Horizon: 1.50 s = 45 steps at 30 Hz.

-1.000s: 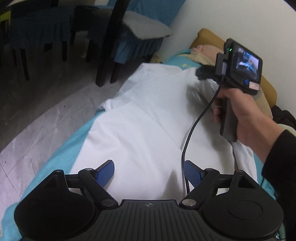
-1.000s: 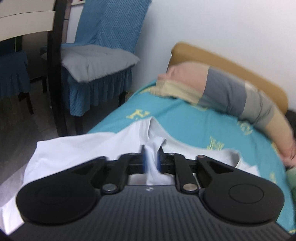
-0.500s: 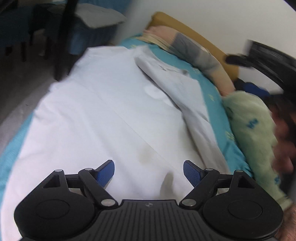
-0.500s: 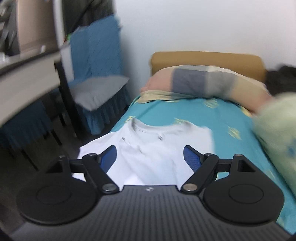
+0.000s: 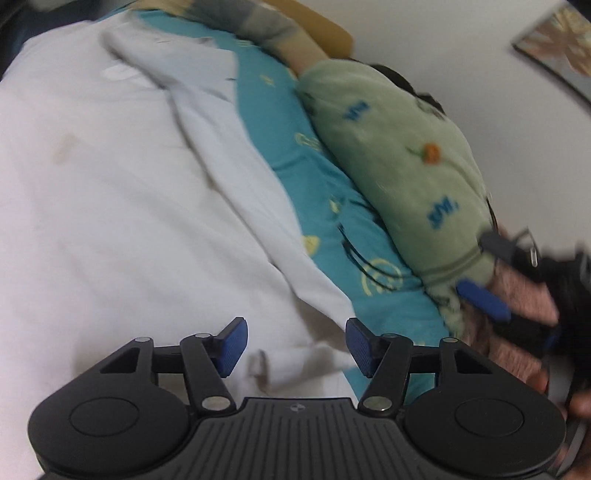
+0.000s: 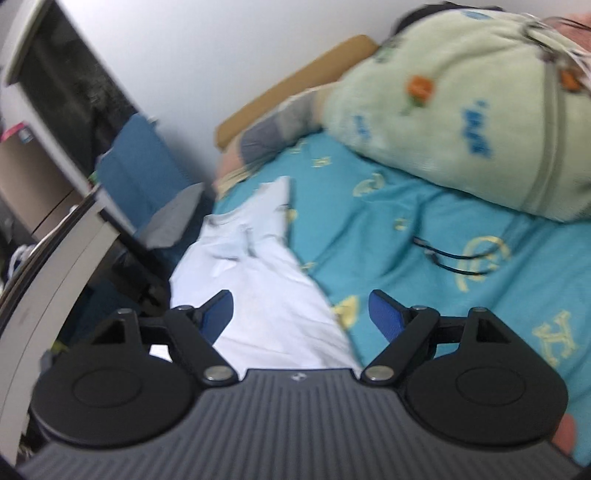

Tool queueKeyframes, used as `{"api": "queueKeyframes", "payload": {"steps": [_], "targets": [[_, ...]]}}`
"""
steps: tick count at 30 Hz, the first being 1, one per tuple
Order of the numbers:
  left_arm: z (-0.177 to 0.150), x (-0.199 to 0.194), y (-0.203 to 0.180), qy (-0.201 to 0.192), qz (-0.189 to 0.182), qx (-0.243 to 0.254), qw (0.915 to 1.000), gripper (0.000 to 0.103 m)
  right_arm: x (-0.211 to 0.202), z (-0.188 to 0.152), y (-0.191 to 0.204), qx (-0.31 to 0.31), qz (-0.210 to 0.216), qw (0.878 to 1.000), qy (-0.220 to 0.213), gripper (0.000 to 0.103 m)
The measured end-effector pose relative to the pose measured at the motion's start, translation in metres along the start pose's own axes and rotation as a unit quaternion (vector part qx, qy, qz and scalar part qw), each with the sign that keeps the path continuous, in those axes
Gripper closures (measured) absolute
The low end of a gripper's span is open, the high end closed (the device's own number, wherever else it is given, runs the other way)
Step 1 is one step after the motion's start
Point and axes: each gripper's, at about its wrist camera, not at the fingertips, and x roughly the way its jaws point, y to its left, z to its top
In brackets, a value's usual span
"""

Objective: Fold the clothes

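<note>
A white shirt [image 5: 122, 206] lies spread on a teal bedsheet [image 5: 332, 221], with its right side folded over towards the middle. My left gripper [image 5: 293, 347] is open and empty, low over the shirt's near right hem corner. In the right wrist view the shirt [image 6: 266, 295] runs away from me along the bed's left edge. My right gripper [image 6: 301, 317] is open and empty above the shirt's right edge near the hem. One of its blue fingers [image 5: 482, 304] shows at the right of the left wrist view, held in a hand.
A light green pillow [image 5: 399, 155] with small prints lies along the wall side of the bed, a striped bolster [image 5: 266, 26] beyond it. A thin black cord [image 6: 450, 262] lies on the sheet. A blue-covered chair [image 6: 147, 184] and a desk edge [image 6: 55, 280] stand left of the bed.
My right gripper has let go of the collar, opened, and swung down to the hem end. My left gripper has swung right towards the shirt's folded side. Both views are motion-blurred.
</note>
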Motion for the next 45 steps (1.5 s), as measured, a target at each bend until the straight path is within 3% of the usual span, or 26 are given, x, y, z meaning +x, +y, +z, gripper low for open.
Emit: {"api": "queueKeyframes", "payload": {"steps": [3,8,10,13,17,23,24,26,28,30,32,34,36,40,43,45], "targets": [[-0.008,0.016,-0.022,0.008,0.031,0.072,0.9969,0.042,0.005,0.005,-0.008,0.01,0.011,1.0,0.005,0.022],[-0.02,0.041,-0.046,0.024,0.075,0.162,0.9837,0.042,0.014,0.004,-0.016,0.011,0.017,0.999,0.028,0.021],[-0.027,0.046,-0.055,0.03,0.084,0.195,0.9768,0.042,0.015,0.004,-0.02,0.019,0.022,0.999,0.032,0.02],[-0.041,0.053,-0.069,0.063,0.099,0.254,0.9599,0.048,0.015,0.004,-0.026,0.032,0.029,0.998,0.035,0.02],[-0.051,0.051,-0.075,0.076,0.112,0.274,0.9523,0.048,0.016,0.007,-0.029,0.046,0.033,0.998,0.031,0.02],[-0.049,0.05,-0.073,0.065,0.128,0.255,0.9564,0.048,0.017,0.005,-0.029,0.045,0.036,0.997,0.042,0.02],[-0.048,0.051,-0.076,0.059,0.127,0.256,0.9565,0.05,0.017,0.005,-0.028,0.041,0.035,0.998,0.041,0.02],[-0.047,0.052,-0.081,0.05,0.122,0.262,0.956,0.085,0.016,0.005,-0.027,0.035,0.032,0.998,0.039,0.02],[-0.039,0.046,-0.082,0.037,0.116,0.239,0.9634,0.098,0.015,0.005,-0.026,0.03,0.03,0.998,0.039,0.02],[-0.03,0.039,-0.081,0.025,0.109,0.211,0.971,0.099,0.015,0.004,-0.027,0.028,0.023,0.999,0.039,0.02],[-0.016,0.015,-0.074,0.006,0.085,0.131,0.9877,0.1,0.014,0.004,-0.027,0.024,0.017,0.999,0.038,0.02],[-0.011,-0.015,-0.06,-0.017,0.037,0.029,0.9987,0.1,0.013,0.004,-0.026,0.018,0.014,0.999,0.035,0.02],[-0.012,-0.046,-0.045,-0.042,-0.018,-0.079,0.9959,0.1,0.015,0.002,-0.024,0.009,0.011,0.999,0.038,0.02],[-0.038,-0.08,-0.023,-0.065,-0.009,-0.182,0.9811,0.1,0.025,-0.003,-0.021,0.002,0.007,0.998,0.059,0.021],[-0.058,-0.074,-0.005,-0.028,0.058,-0.229,0.9712,0.1,0.028,-0.006,-0.017,-0.009,0.001,0.998,0.065,0.021],[-0.065,-0.061,0.001,0.003,0.115,-0.218,0.969,0.1,0.03,-0.008,-0.014,-0.016,-0.001,0.997,0.069,0.021]]}}
